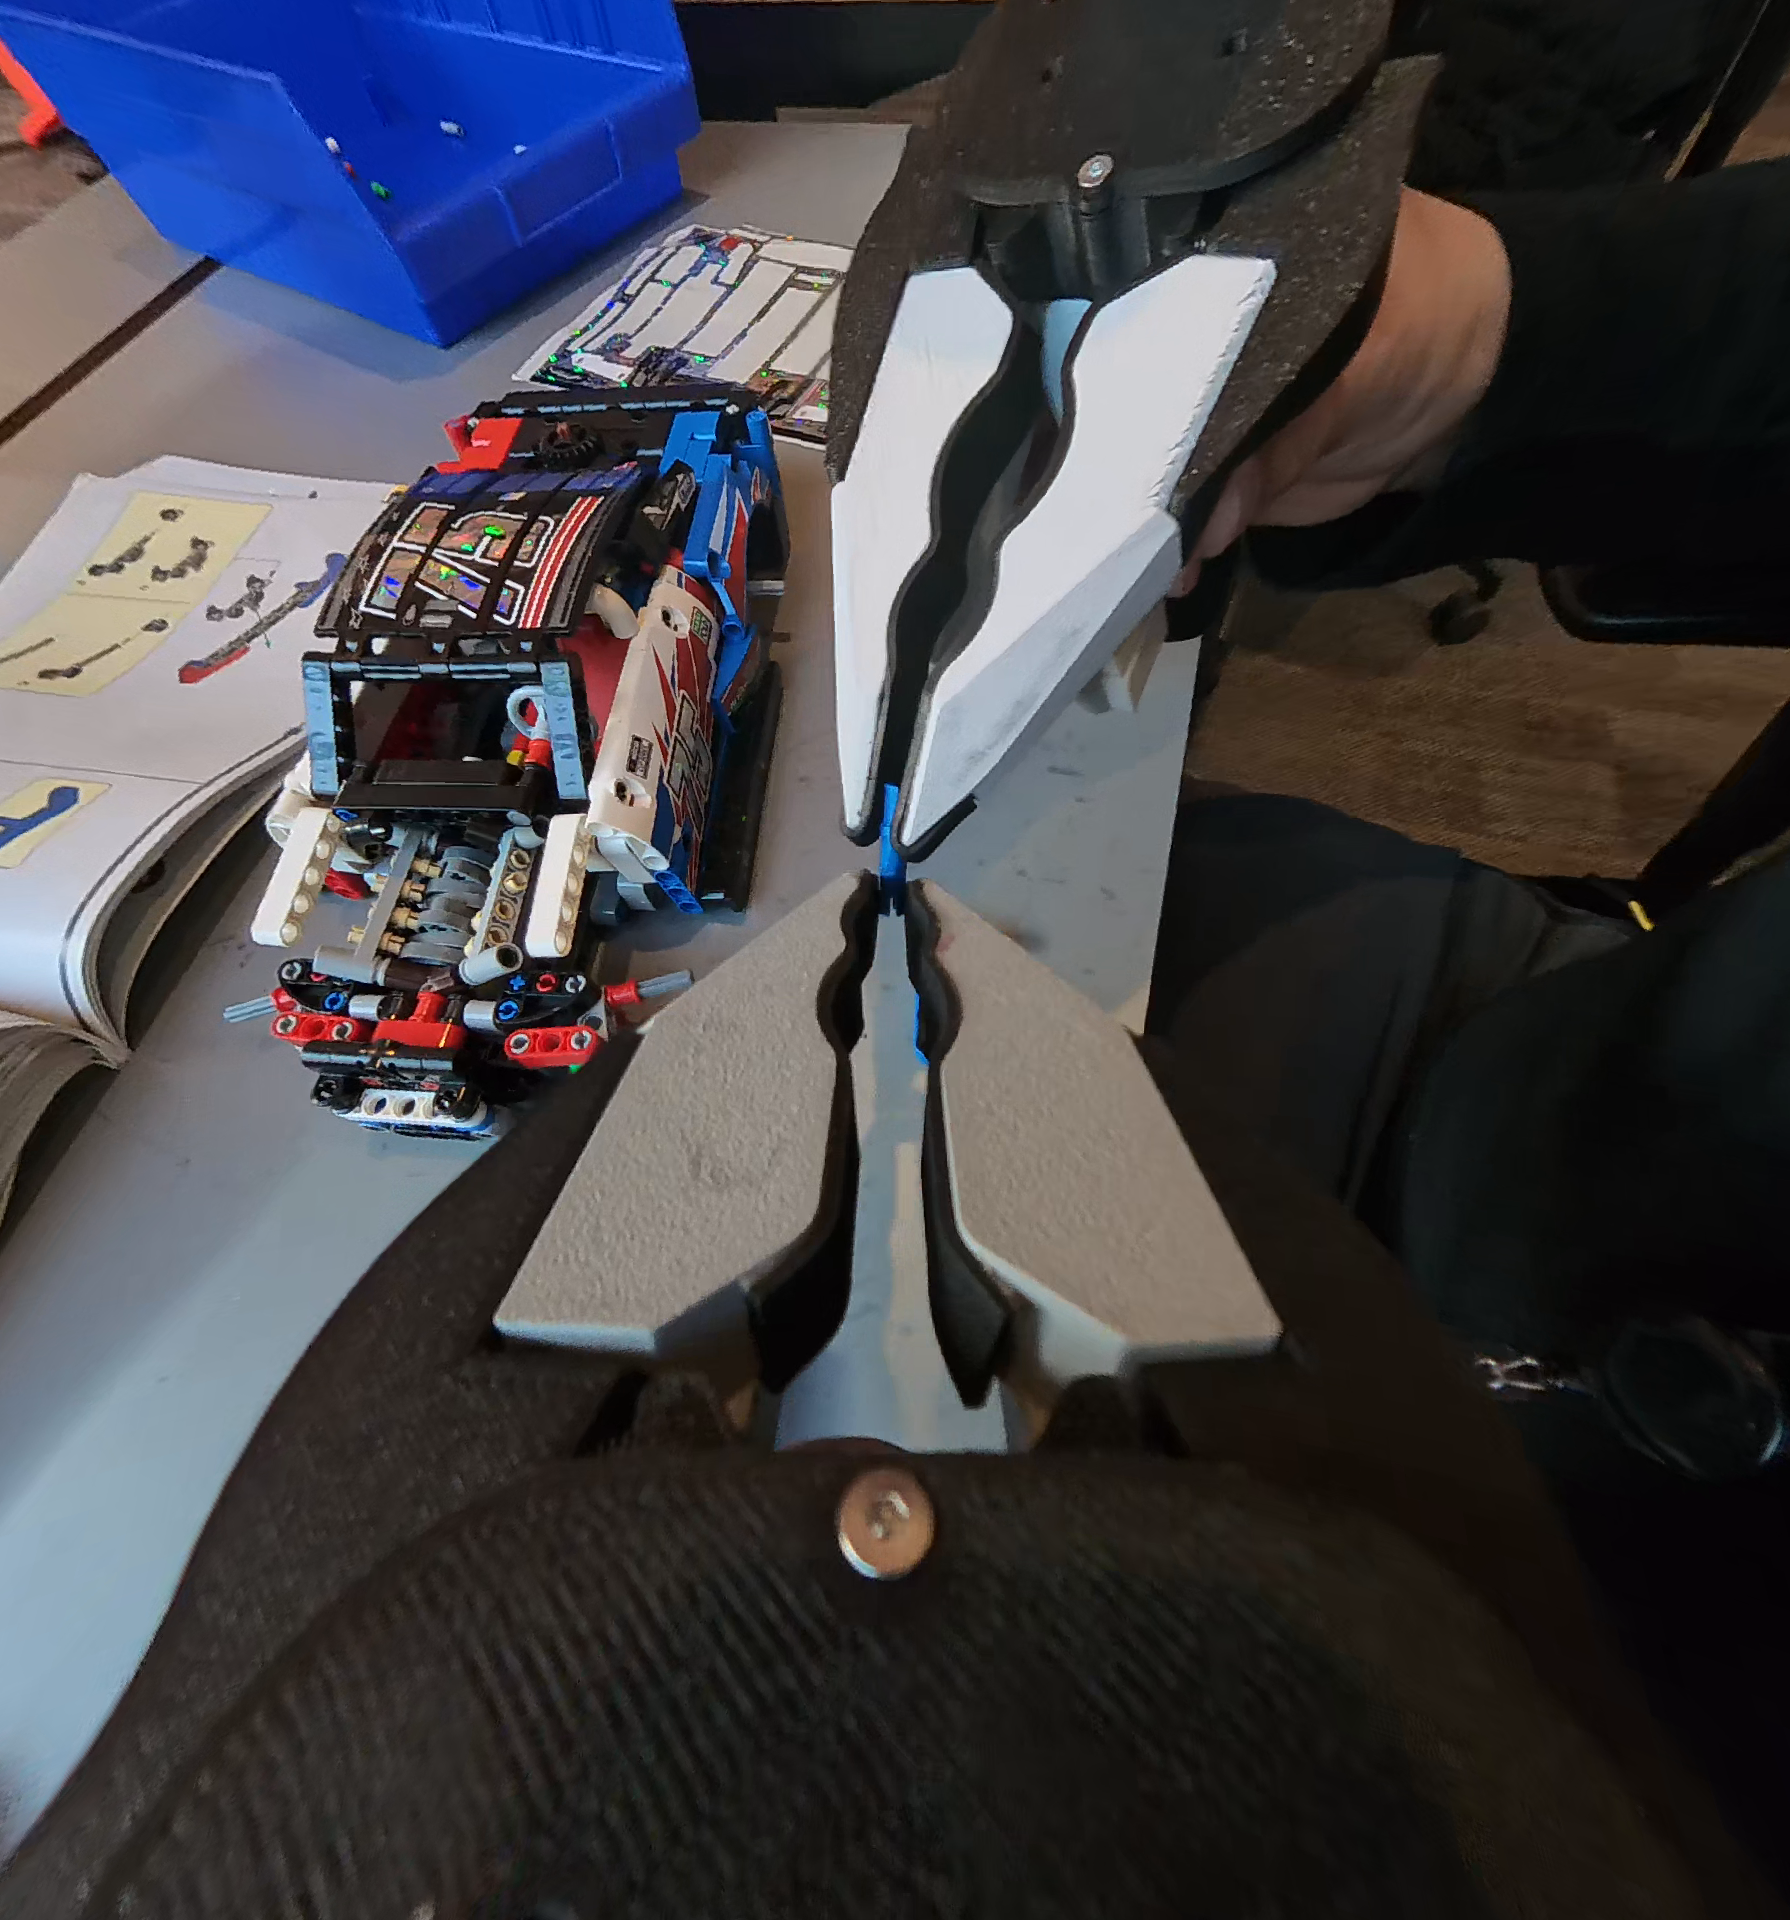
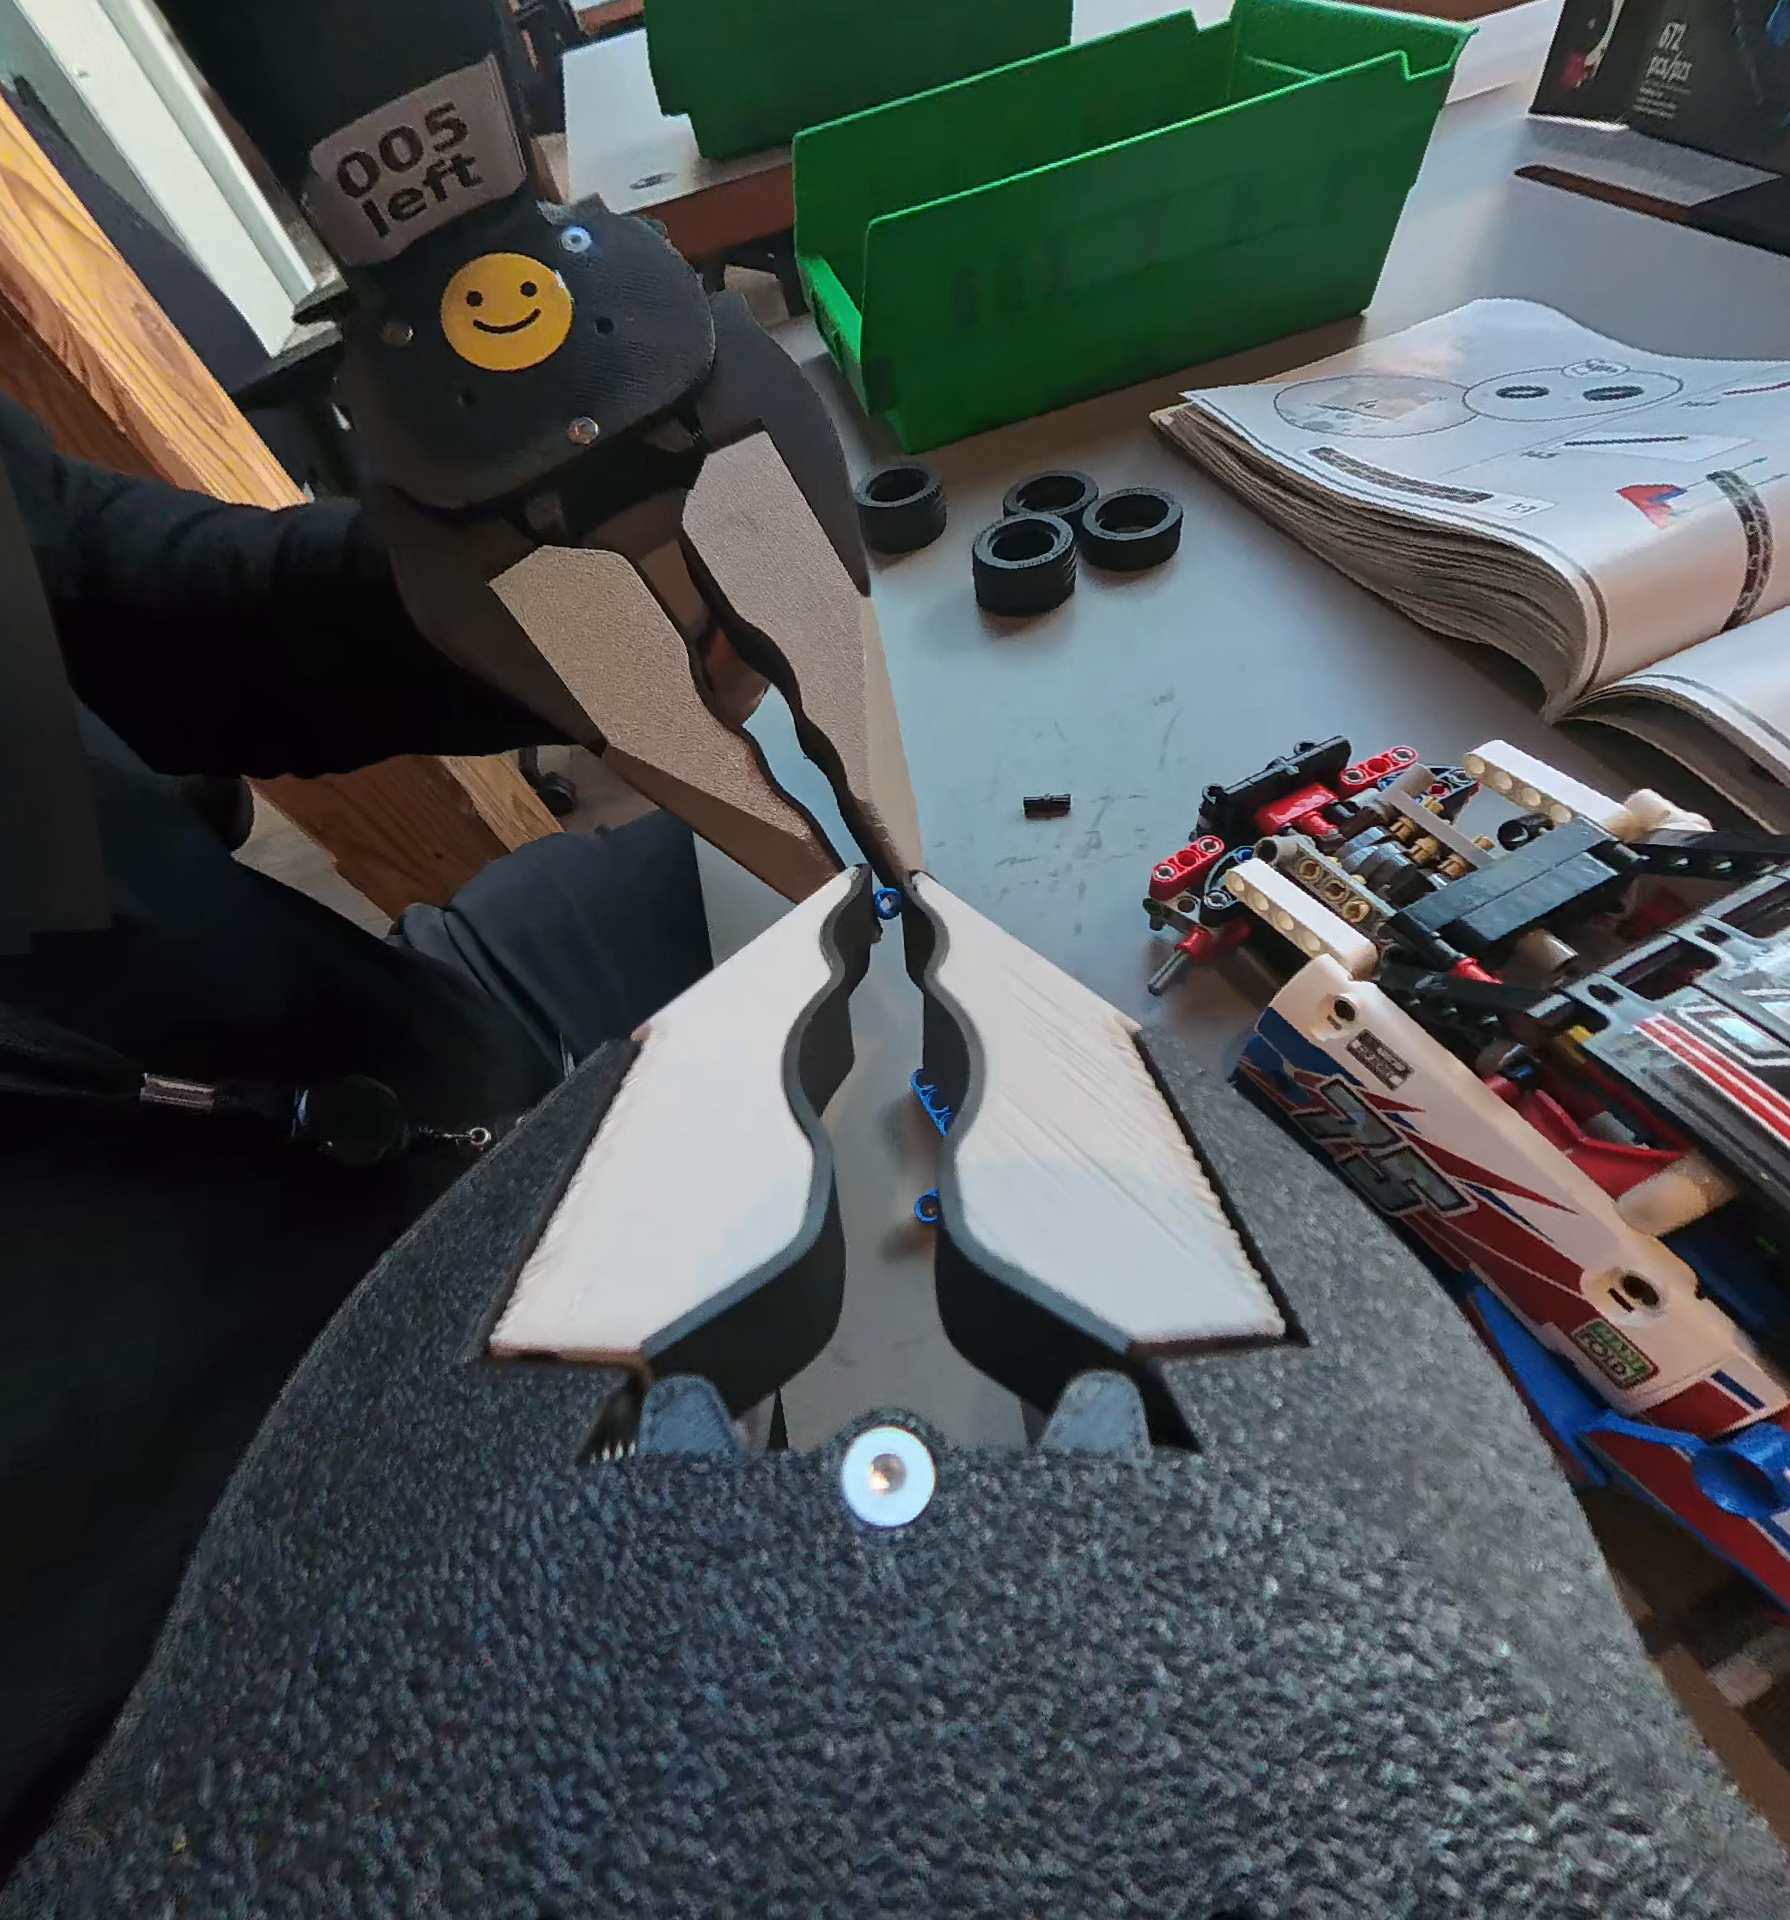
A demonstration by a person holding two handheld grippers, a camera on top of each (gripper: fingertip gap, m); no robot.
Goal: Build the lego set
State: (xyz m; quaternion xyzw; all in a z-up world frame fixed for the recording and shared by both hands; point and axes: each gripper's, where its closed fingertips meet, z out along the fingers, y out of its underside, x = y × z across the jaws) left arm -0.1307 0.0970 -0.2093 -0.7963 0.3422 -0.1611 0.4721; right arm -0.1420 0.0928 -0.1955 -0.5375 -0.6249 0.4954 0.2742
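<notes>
My left gripper (image 1: 886,891) and my right gripper (image 1: 896,828) meet tip to tip above the table's near edge. Both are shut on a small blue Lego piece (image 1: 889,847) held between them. More blue shows along the inner pad of each gripper's own finger. In the right wrist view my right gripper (image 2: 886,902) faces the left gripper (image 2: 873,868), with the blue piece (image 2: 883,906) at the tips. The partly built red, white and blue Lego car (image 1: 538,748) lies on the grey table beside the grippers, and it also shows in the right wrist view (image 2: 1493,1039).
An open instruction booklet (image 1: 91,675) (image 2: 1545,499) lies beyond the car. There are a blue bin (image 1: 351,156), a sticker sheet (image 1: 704,312), a green bin (image 2: 1078,229), several black tyres (image 2: 1026,551) and a small black pin (image 2: 1047,803). The table edge (image 1: 1171,831) is close by. The grippers are tip to tip, or close to it.
</notes>
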